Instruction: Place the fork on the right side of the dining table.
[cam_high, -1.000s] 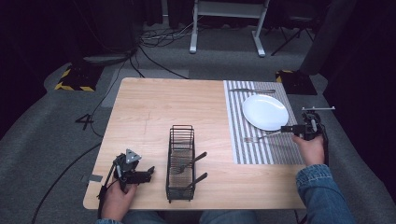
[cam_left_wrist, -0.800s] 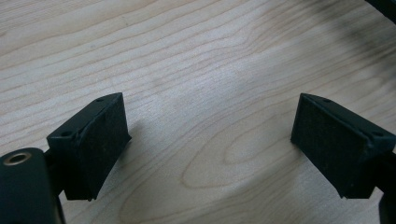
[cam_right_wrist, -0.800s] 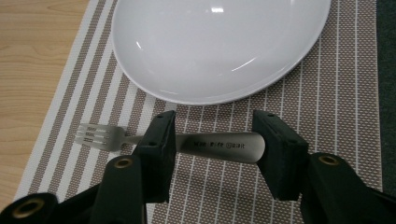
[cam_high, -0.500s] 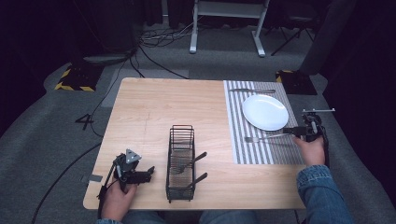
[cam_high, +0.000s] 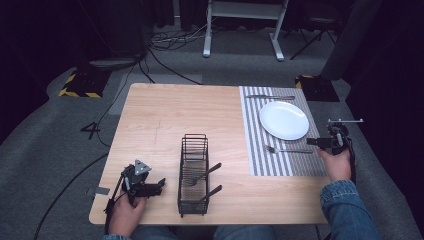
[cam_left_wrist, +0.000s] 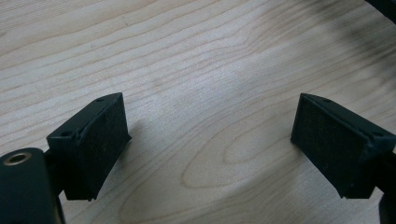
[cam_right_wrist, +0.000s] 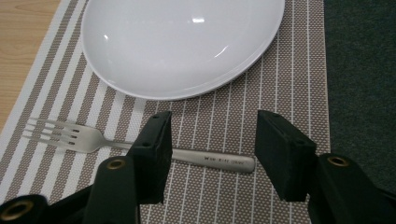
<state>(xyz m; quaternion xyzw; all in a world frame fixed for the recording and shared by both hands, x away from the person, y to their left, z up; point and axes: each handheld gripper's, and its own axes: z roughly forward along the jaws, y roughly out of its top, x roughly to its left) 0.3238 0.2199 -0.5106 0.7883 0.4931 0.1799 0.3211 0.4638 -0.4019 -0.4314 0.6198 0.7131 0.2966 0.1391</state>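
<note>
A steel fork (cam_high: 287, 149) (cam_right_wrist: 84, 140) lies flat on the striped placemat (cam_high: 255, 140) (cam_right_wrist: 299, 84), just in front of the white plate (cam_high: 283, 120) (cam_right_wrist: 182, 42). My right gripper (cam_high: 314, 142) (cam_right_wrist: 210, 149) is open at the mat's right edge, its jaws standing over the fork's handle end without touching it. My left gripper (cam_high: 159, 186) (cam_left_wrist: 210, 140) rests open on the bare wood near the front left corner, nothing between its jaws. A black wire caddy (cam_high: 194, 172) holds two dark-handled utensils (cam_high: 207, 175).
A knife (cam_high: 270, 96) lies at the placemat's far edge behind the plate. The wooden table (cam_high: 165, 120) has bare room at left and centre. Dark floor with cables and a desk frame surrounds it.
My right gripper has let go of the fork, which now lies on the mat. The gripper has drawn back a little to the right. The left gripper has not moved.
</note>
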